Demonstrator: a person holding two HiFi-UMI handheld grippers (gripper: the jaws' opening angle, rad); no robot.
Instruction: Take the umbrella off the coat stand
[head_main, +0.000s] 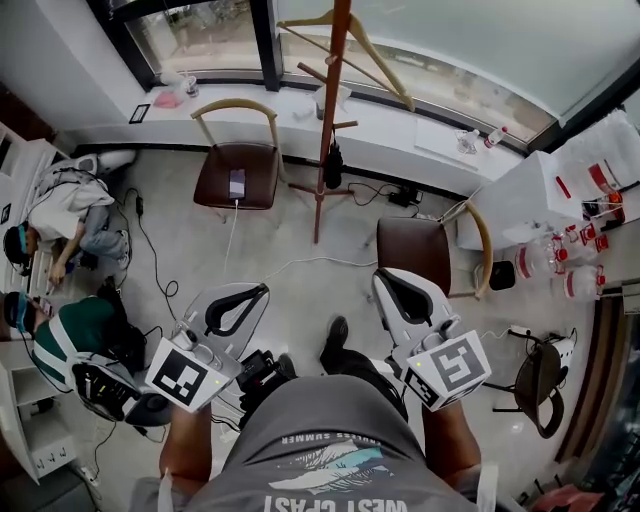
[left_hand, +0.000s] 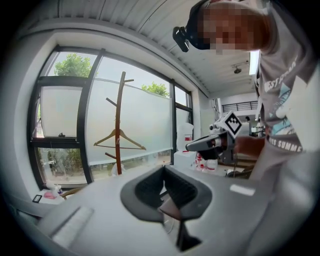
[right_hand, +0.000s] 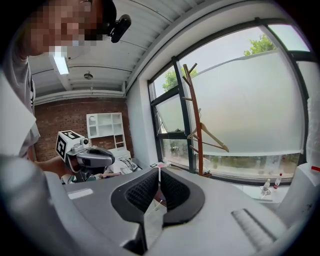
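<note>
Held level with jaws together, gripping nothing: left gripper (head_main: 261, 289), right gripper (head_main: 383, 276). Well ahead of both jaws, hanging on coat stand (head_main: 321, 200): umbrella (head_main: 333, 165).

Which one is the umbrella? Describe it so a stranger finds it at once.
Start at the big window, then the reddish wooden coat stand before it. The umbrella is the short, black folded bundle hanging against its pole, below the pale wooden hanger.
</note>
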